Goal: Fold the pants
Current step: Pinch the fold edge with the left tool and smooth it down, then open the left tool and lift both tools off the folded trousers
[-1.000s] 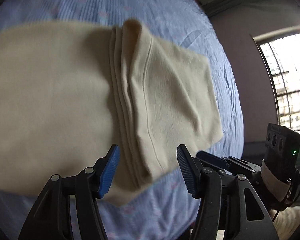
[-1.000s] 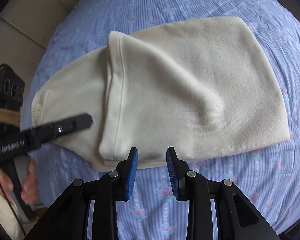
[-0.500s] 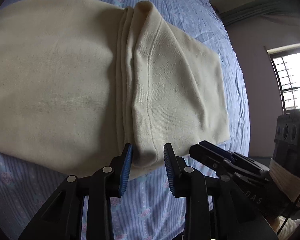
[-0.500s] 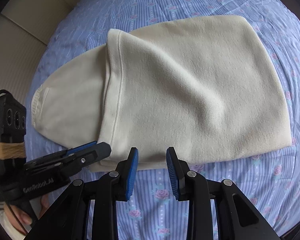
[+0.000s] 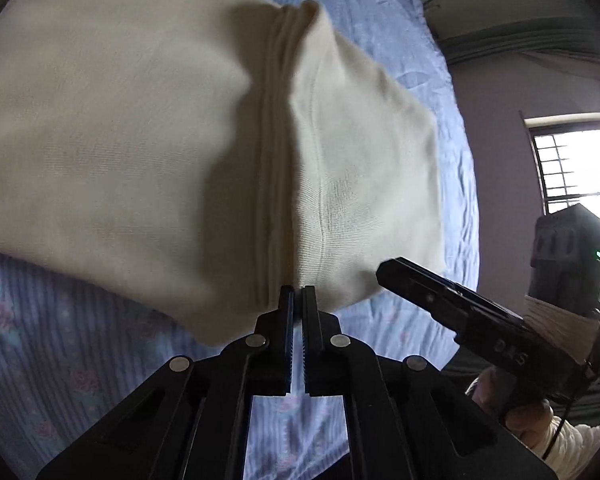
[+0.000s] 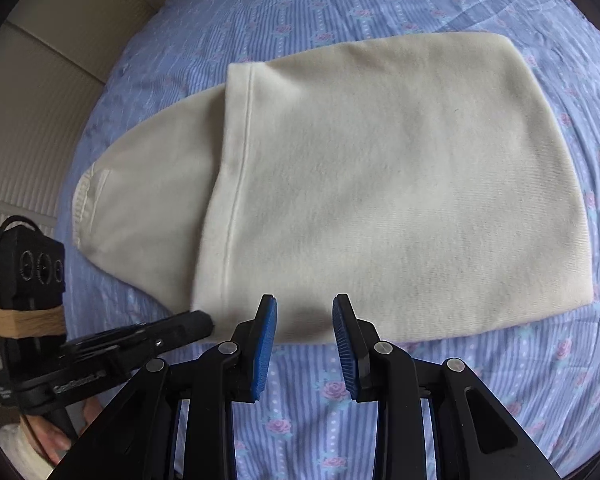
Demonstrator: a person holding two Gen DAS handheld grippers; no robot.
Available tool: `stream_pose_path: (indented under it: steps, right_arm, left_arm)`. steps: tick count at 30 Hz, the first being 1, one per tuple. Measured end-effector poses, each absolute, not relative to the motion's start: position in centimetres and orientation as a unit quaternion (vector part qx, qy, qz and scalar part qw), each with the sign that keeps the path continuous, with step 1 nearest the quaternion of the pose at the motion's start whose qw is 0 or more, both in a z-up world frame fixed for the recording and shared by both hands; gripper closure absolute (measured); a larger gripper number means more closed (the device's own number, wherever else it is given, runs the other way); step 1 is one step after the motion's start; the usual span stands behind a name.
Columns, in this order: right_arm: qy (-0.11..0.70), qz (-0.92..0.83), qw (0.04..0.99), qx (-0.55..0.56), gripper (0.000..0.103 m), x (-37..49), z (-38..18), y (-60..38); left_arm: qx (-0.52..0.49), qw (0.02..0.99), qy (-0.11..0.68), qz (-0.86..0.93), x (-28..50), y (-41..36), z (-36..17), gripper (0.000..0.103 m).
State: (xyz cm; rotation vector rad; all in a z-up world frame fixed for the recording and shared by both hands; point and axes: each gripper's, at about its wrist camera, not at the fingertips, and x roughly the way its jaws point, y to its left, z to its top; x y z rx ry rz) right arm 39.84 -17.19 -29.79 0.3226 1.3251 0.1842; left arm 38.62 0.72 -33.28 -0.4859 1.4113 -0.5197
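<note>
Just ahead of your left tongs [image 5: 298,294], the cream pants [image 6: 380,184] lie on the bedsheet [image 6: 420,0] already folded over once; those jaws pinch the hem corner shut. Your right tongs [image 6: 305,320] hover part-open, empty. Judging so, another fold remains.

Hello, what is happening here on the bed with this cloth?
A person is folding cream pants on a blue flowered bedsheet, with a hand-held gripper in each hand. The left hand-held gripper is shut on the near hem of the folded-over layer. The right hand-held gripper stands open at the near edge, holding nothing.
</note>
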Motion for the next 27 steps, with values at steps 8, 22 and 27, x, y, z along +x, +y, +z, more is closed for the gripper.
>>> stream_pose_path:
  steps: [8,22,27]
  right_arm:
    - [0.619,0.103,0.761,0.166,0.072,39.9,-30.9,-15.6]
    - [0.631,0.109,0.741,0.202,0.072,41.0,-32.8,-13.3]
    - [0.637,0.103,0.731,0.222,0.072,41.3,-33.7,-12.8]
  left_arm:
    - [-0.152,0.775,0.575,-0.213,45.2,2.0,-29.3,0.059]
    - [-0.119,0.754,0.600,-0.239,57.8,-3.0,-33.5,0.045]
    - [-0.183,0.738,0.603,-0.241,58.2,-1.8,-34.2,0.085]
